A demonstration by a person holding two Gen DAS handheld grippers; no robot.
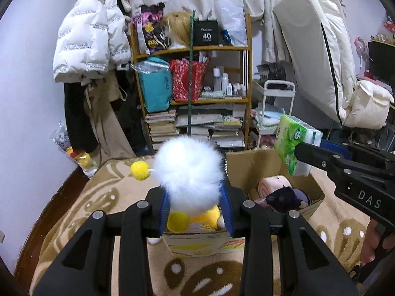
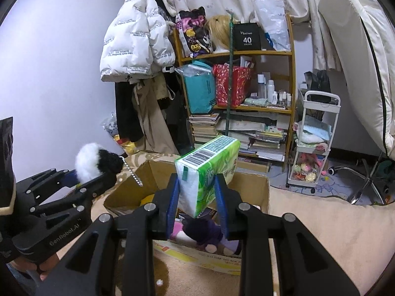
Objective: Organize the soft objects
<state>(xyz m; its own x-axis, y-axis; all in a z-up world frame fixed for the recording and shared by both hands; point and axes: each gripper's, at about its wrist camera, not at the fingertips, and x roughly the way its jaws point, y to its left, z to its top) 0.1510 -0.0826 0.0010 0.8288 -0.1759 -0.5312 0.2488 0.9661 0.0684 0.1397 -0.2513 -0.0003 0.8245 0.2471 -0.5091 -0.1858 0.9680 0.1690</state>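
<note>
Above the open cardboard box (image 2: 249, 185), the left gripper (image 1: 195, 207) is squeezing a light, compressible pompom (image 1: 188, 172) while the right gripper (image 2: 197, 198) is pinching a soft, crushable tissue pack (image 2: 207, 172) at its lower sides.

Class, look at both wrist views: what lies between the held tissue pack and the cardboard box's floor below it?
Plush toys: a dark purple plush and a pink one, seen in both views.

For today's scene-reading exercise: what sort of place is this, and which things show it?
Probably a lived-in bedroom or storage room at home: a white puffer jacket hangs on the wall, a wooden shelf holds books and toiletries, and a patterned blanket lies under the cardboard box.
</note>
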